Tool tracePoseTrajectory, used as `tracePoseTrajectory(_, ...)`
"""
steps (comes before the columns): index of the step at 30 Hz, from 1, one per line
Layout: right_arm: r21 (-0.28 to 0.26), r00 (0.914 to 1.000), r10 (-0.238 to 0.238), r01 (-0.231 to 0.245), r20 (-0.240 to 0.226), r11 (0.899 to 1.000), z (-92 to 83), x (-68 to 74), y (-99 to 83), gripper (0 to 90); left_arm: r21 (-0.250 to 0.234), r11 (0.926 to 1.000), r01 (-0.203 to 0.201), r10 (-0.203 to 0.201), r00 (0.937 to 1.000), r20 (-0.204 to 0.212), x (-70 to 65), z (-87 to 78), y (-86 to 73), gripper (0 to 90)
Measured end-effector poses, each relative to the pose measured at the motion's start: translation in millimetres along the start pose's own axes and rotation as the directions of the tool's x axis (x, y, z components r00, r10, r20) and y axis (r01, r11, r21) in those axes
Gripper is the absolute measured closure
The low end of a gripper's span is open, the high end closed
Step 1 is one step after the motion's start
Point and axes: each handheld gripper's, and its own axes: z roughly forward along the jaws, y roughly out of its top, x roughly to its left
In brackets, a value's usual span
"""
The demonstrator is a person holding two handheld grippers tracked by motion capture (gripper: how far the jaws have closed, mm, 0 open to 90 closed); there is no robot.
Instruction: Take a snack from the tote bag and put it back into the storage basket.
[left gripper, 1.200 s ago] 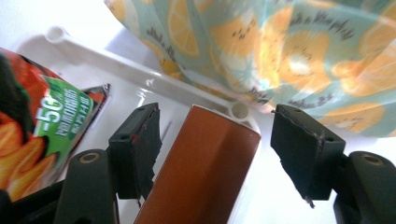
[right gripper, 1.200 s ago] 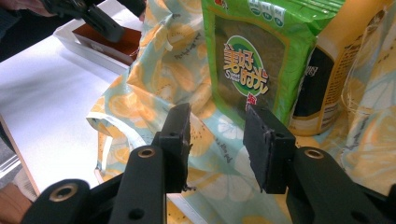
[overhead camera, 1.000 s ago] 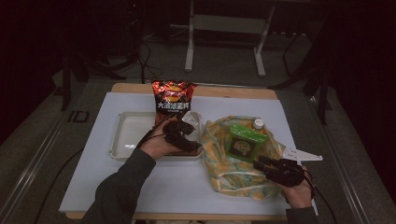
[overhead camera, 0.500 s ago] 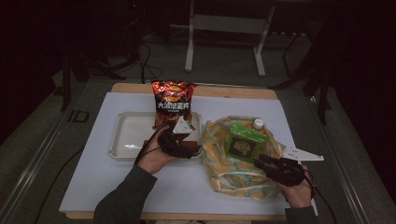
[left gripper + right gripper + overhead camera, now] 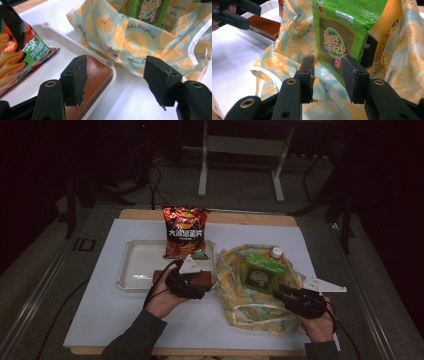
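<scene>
At the near right of the table, the right gripper (image 5: pixel 286 292) has its jaws half closed around the bottom corner of the green packet (image 5: pixel 261 274) that stands in the lemon-print bag (image 5: pixel 250 307); whether the pads already press on it I cannot tell; a bottle (image 5: pixel 275 253) stands behind the packet, at the far side of the bag. To the left, the left gripper (image 5: pixel 200 292) is released, jaws wide with nothing between them, over the near right corner of the white tray (image 5: pixel 132 270), where a brown slab (image 5: pixel 96 75) lies; a chips bag (image 5: pixel 184 232) leans at the tray's far edge. The risk I see: a pinch on that corner alone could catch bag cloth with the packet, or let the slick film slip free; a lift might drag the bag and tip the bottle.
</scene>
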Motion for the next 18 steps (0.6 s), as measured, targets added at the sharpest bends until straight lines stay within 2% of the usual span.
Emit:
tracePoseTrajectory(3, 0.001, 1.0000, -0.004, 0.004, 0.004, 1.000, 0.5, -0.3, 0.2, 62.2, 0.012, 0.9999, -0.011, 0.011, 0.9999, 0.001, -1.1, 1.6, -3.7, 35.4)
tracePoseTrajectory(12, 0.004, 0.9982, -0.023, 0.023, 0.056, 1.000, 4.1, -3.9, 1.7, 62.6, 0.008, 0.9999, -0.010, 0.010, 0.9999, 0.008, -3.0, 2.4, -11.3, 35.4)
tracePoseTrajectory(18, -0.003, 0.9961, -0.024, 0.025, 0.085, 1.000, 5.1, -10.0, 11.1, 62.6, 0.002, 0.9996, -0.027, 0.027, 0.9995, 0.015, -1.8, 0.7, -17.3, 36.0)
